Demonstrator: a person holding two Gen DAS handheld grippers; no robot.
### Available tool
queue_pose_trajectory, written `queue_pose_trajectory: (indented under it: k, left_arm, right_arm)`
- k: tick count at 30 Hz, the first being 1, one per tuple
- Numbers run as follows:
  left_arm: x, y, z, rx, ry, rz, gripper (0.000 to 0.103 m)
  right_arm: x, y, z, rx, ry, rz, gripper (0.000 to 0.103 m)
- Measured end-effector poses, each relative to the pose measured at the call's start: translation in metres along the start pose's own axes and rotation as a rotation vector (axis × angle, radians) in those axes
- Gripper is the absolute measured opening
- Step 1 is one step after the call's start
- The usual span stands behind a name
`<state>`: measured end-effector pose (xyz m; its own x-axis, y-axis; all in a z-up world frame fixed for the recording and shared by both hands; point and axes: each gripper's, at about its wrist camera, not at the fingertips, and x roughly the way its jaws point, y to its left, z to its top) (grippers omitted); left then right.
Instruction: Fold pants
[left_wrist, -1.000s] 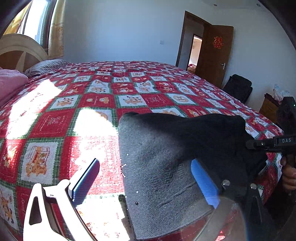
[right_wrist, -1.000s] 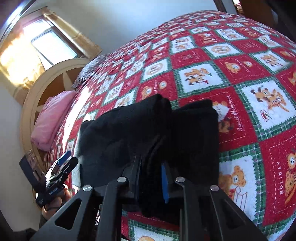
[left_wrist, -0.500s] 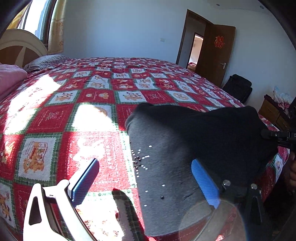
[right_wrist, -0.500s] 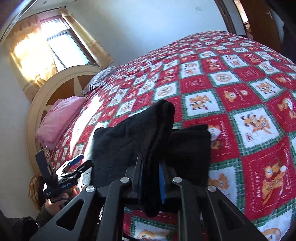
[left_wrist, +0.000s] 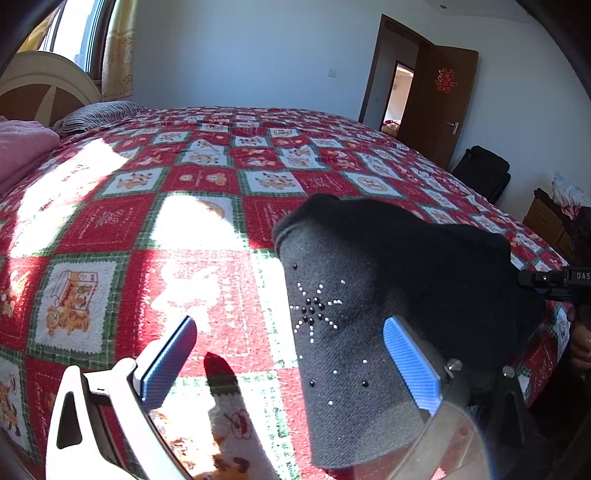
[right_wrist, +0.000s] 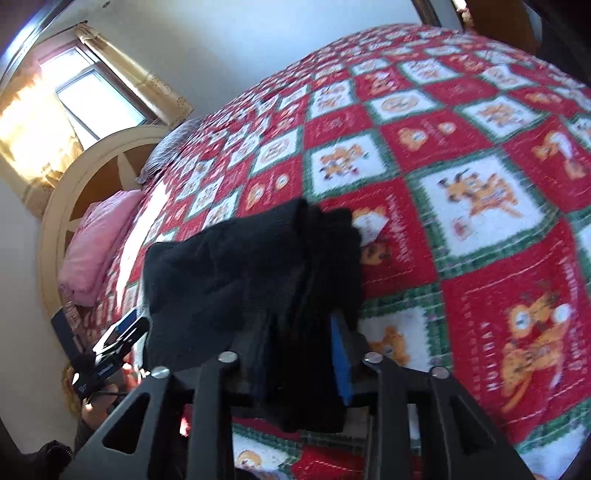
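- Two grippers face one folded bundle: the black pants (left_wrist: 399, 295) lie on the bed (left_wrist: 207, 206), on its red and white checked cover, near the bed's near edge.
- In the left wrist view the left gripper (left_wrist: 291, 358) has its jaws spread wide. One blue pad sits over the bare cover at the left, the other over the near right part of the pants. Nothing is pinched between them.
- The rhinestone star on the grey-lit panel lies just beyond the gap between these jaws, so the near end of the bundle is straight ahead and slightly right of the left gripper.
- In the right wrist view the right gripper (right_wrist: 303, 354) has its jaws opening, with the thick stacked edge of the pants (right_wrist: 258, 280) between them; the blue pad on the right seems to stand just clear of the cloth.
- The bundle's long axis appears to run from the right gripper across toward the left gripper (right_wrist: 118, 339), seen at the far left of that view.
- Judging from this, the right hand is nearer the stacked edge, and any next fold or pat would likely start from that side.
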<state>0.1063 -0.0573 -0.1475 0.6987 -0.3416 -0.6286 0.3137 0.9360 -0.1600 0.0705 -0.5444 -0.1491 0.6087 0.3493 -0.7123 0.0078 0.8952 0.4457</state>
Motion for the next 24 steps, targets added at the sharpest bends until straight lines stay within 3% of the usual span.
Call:
queue_pose_trajectory:
  k: [2, 5, 8, 9, 12, 16, 20, 24]
  left_arm:
    - [-0.007, 0.0, 0.004, 0.006, -0.033, 0.02, 0.103]
    - [-0.016, -0.002, 0.008, 0.012, -0.075, 0.021, 0.103]
    - [-0.012, -0.007, 0.005, 0.039, -0.059, 0.022, 0.103]
    - [-0.008, -0.008, 0.003, 0.048, -0.044, 0.034, 0.103]
    - [0.006, -0.004, -0.004, 0.039, 0.012, 0.035, 0.103]
    - [0.003, 0.0, -0.003, 0.015, 0.002, 0.022, 0.103]
    - [-0.002, 0.002, 0.003, -0.024, -0.02, 0.0, 0.103]
    - [0.003, -0.013, 0.026, 0.031, -0.045, -0.005, 0.103]
  right_arm:
    - [-0.018, 0.005, 0.002, -0.027, -0.09, -0.038, 0.042]
    - [-0.036, 0.023, 0.001, -0.083, -0.131, 0.053, 0.042]
    - [-0.031, 0.042, -0.011, -0.163, -0.03, 0.17, 0.042]
    - [-0.025, 0.046, -0.018, -0.182, 0.005, 0.172, 0.042]
    - [0.006, 0.046, -0.039, -0.256, 0.145, 0.046, 0.042]
    - [-0.008, 0.044, -0.035, -0.243, 0.11, 0.075, 0.042]
    - [-0.028, 0.048, -0.019, -0.233, -0.041, 0.104, 0.042]
    - [-0.013, 0.057, 0.01, -0.224, -0.096, 0.163, 0.048]
